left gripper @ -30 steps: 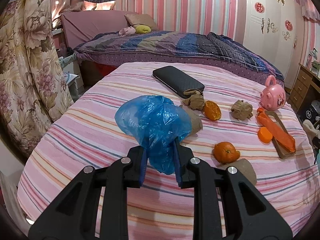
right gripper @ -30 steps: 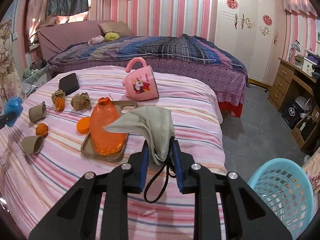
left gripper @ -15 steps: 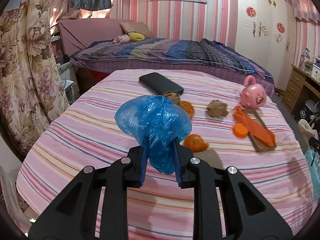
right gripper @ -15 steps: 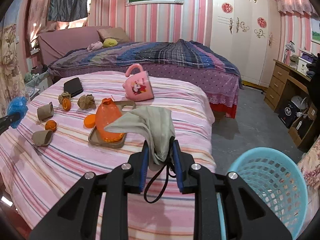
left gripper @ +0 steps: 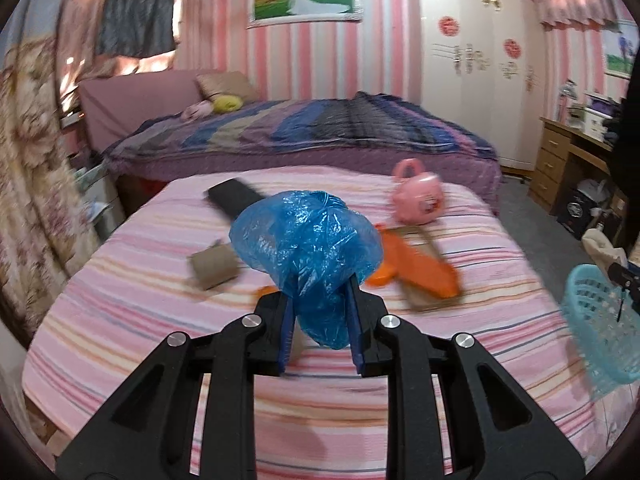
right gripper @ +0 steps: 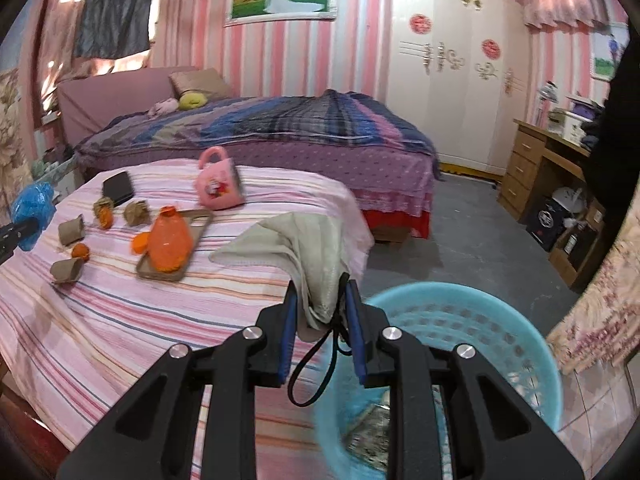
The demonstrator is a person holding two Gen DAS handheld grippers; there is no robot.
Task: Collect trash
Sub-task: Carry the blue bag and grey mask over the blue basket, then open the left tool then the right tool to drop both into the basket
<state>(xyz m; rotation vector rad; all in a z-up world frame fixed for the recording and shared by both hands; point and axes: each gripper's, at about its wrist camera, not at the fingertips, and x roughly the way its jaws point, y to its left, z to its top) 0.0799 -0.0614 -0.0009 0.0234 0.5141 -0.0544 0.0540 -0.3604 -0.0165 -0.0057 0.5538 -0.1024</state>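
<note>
My left gripper (left gripper: pixel 320 304) is shut on a crumpled blue plastic bag (left gripper: pixel 306 248), held above the pink striped bed (left gripper: pixel 160 304). From the right wrist view the same blue bag (right gripper: pixel 32 208) shows at the far left edge. My right gripper (right gripper: pixel 322 312) is shut on a beige face mask (right gripper: pixel 308 248) with a black ear loop hanging down. It hovers at the bed's right edge, over the rim of a light blue laundry basket (right gripper: pixel 460 300); some trash lies in its bottom. That basket (left gripper: pixel 600 320) also appears at the right of the left wrist view.
On the bed lie brown paper cups (right gripper: pixel 72 230), orange peels (right gripper: pixel 80 251), a crumpled brown paper ball (right gripper: pixel 136 212), an orange bag on a tray (right gripper: pixel 170 236), a pink mug (right gripper: pixel 218 184) and a black case (right gripper: pixel 118 186). A second bed (right gripper: pixel 280 128), a wardrobe and a wooden desk (right gripper: pixel 540 160) stand behind.
Both grippers have swung right and back from the bed, each keeping its load. The blue basket has come under the right gripper and into the left wrist view.
</note>
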